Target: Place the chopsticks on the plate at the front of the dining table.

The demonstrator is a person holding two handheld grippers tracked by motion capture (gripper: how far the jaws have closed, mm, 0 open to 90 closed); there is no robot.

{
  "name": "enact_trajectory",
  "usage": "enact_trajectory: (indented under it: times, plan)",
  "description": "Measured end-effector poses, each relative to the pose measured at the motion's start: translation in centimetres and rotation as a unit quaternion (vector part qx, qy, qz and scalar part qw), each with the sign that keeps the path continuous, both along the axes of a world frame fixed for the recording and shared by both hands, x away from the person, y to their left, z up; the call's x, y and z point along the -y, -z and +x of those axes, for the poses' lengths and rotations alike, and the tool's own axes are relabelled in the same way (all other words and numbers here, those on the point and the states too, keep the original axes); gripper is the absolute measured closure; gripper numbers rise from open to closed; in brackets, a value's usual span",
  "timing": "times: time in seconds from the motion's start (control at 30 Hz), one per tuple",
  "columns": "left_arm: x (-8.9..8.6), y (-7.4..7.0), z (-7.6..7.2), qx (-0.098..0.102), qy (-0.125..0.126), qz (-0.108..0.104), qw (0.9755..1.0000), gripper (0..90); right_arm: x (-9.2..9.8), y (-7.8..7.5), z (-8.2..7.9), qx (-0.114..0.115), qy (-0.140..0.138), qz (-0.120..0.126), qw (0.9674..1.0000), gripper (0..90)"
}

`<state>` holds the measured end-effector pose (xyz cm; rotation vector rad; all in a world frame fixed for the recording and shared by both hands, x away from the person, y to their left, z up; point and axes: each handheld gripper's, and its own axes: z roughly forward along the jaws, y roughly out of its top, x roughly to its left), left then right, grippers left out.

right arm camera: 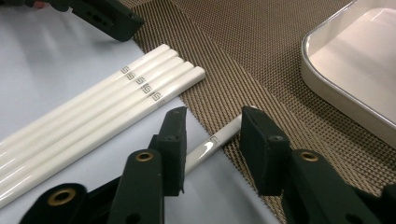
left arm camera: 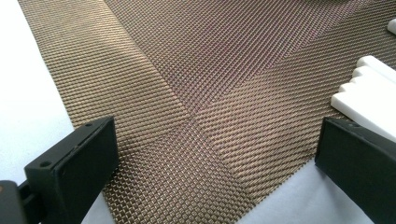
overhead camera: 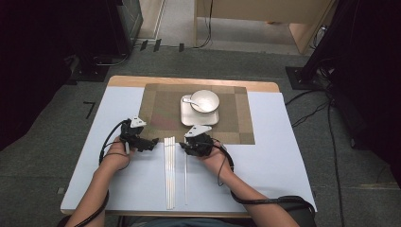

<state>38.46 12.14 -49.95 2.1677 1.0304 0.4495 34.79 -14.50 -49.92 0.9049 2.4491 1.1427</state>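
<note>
White table (overhead camera: 283, 156), woven placemat (overhead camera: 236, 123), grey carpet (overhead camera: 359, 179)

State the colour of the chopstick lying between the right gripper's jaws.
White, glossy, with a small grey mark: the chopstick, clearest in the right gripper view.

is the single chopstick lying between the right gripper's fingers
Yes, the lone white chopstick lies between the right gripper fingers, apart from the chopstick bundle.
</note>
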Motion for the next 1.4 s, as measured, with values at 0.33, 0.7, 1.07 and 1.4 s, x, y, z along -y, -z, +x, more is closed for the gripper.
enact_trajectory:
  times: [0.33, 0.7, 1.07, 1.4]
  plan:
    - [0.0, 0.0, 0.0, 0.001, 0.0, 0.0, 1.0, 0.0, 0.8, -0.1, 0.7, -0.013, 0.008, 0.013, 0.9998, 79.4]
    - [0.0, 0.0, -0.1, 0.002, -0.003, -0.001, 1.0, 0.0, 1.3, 0.0, 1.4, -0.023, 0.01, 0.026, 0.9994, 83.7]
    - [0.1, 0.0, 0.0, 0.001, -0.004, 0.0, 1.0, 0.0, 1.3, -0.4, 2.4, -0.022, 0.013, 0.032, 0.9992, 83.5]
    - [0.1, 0.0, -0.1, 0.003, -0.006, 0.0, 1.0, 0.0, 1.1, -0.2, 2.7, -0.022, 0.01, 0.029, 0.9993, 78.2]
